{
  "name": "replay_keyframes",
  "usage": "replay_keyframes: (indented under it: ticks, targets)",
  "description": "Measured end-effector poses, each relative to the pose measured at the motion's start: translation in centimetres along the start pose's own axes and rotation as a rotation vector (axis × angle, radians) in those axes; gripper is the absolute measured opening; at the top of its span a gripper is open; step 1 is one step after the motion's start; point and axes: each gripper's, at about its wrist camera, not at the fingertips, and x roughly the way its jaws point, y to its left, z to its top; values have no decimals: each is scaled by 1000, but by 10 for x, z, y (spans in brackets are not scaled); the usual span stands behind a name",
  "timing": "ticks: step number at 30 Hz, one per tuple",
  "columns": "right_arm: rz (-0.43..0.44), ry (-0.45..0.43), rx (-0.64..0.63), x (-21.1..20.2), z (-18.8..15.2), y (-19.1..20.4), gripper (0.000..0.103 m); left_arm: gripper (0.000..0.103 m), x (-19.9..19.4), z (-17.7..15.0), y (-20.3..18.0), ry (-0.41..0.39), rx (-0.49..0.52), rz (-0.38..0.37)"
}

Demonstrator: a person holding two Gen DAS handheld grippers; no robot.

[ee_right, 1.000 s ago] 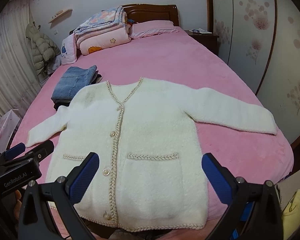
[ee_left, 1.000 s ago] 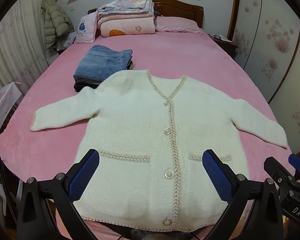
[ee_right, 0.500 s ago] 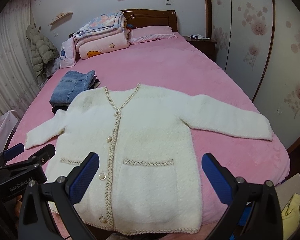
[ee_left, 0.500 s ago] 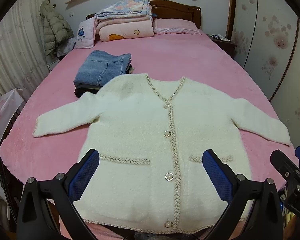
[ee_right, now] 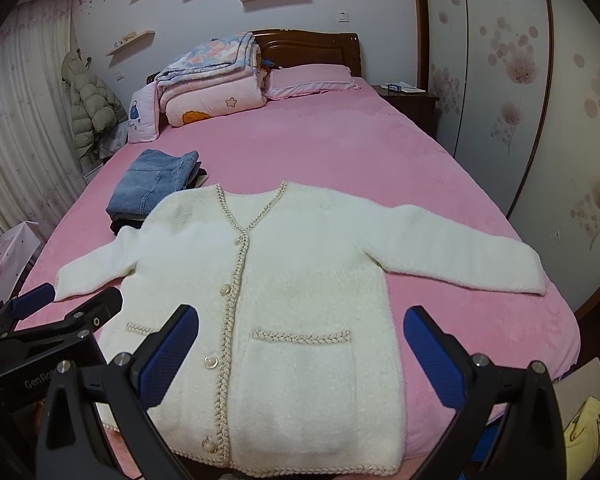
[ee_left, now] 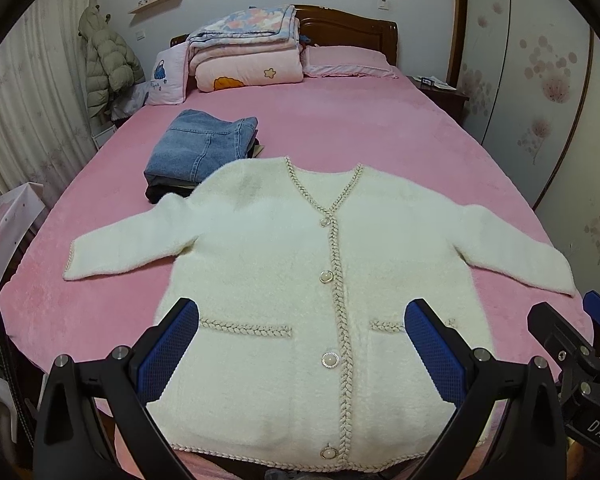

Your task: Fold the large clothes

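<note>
We've got the white cardigan (ee_left: 300,280) lying flat and buttoned on the pink bed (ee_left: 360,128), sleeves out to both sides. Left gripper (ee_left: 302,344) and right gripper (ee_right: 300,344) hover over its hem, fingers wide apart, holding nothing (folded jeans (ee_left: 200,146) sit just beside its shoulder).

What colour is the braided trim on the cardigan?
Beige-gold, against the cream-white cardigan; the braided trim shows best in the left wrist view.

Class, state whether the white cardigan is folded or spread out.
Spread out: the white cardigan lies flat on the bed, buttoned, both sleeves extended.
</note>
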Motion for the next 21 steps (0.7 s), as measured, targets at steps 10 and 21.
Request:
replay_keyframes:
  ticks: [10,21]
  targets:
    - [0,3,20,-1,-1,-5,103,102,1,0,-1,6,-2,-8]
    - [-9,-19,39,-8,2,-19,103,102,-5,4,-12,0,19,-27]
